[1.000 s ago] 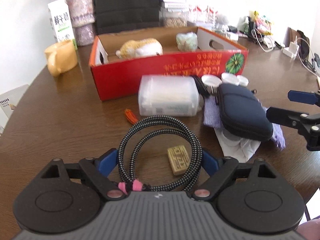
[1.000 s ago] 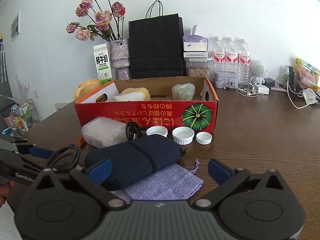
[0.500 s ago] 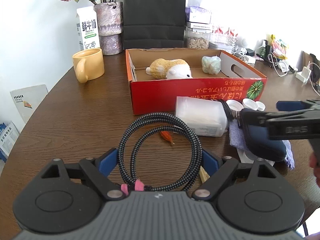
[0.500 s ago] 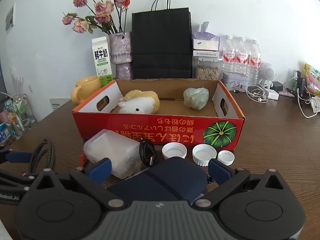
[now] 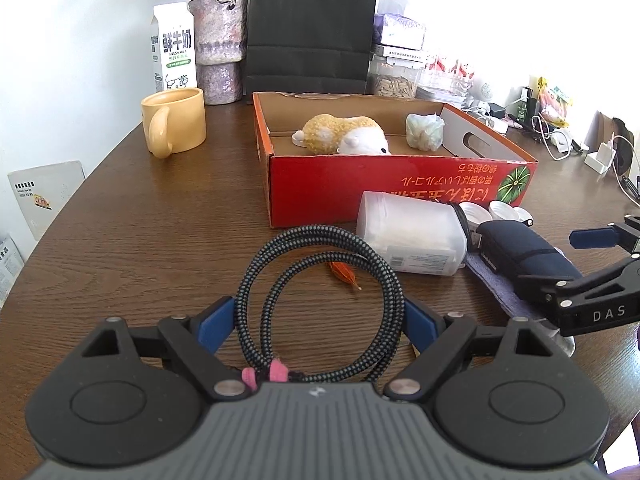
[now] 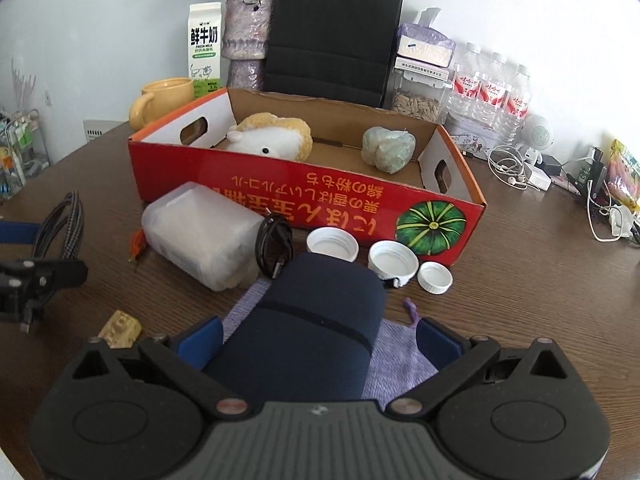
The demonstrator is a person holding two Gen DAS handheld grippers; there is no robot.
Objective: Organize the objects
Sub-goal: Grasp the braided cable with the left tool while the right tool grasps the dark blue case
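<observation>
Dark wooden bench, red cardboard box at its middle, frosted plastic container on its side, three white caps, purple cloth, yellow mug, milk carton, vase, black paper bag

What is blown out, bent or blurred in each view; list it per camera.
Left wrist view: the top right corner is washed out to white behind the cluttered far edge of the table; the fisheye bends the red box. Right wrist view: even light, no burnt-out patch; the table's edge curves strongly, and the corners are dark. Both views are sharp, with legible print on the milk carton.
</observation>
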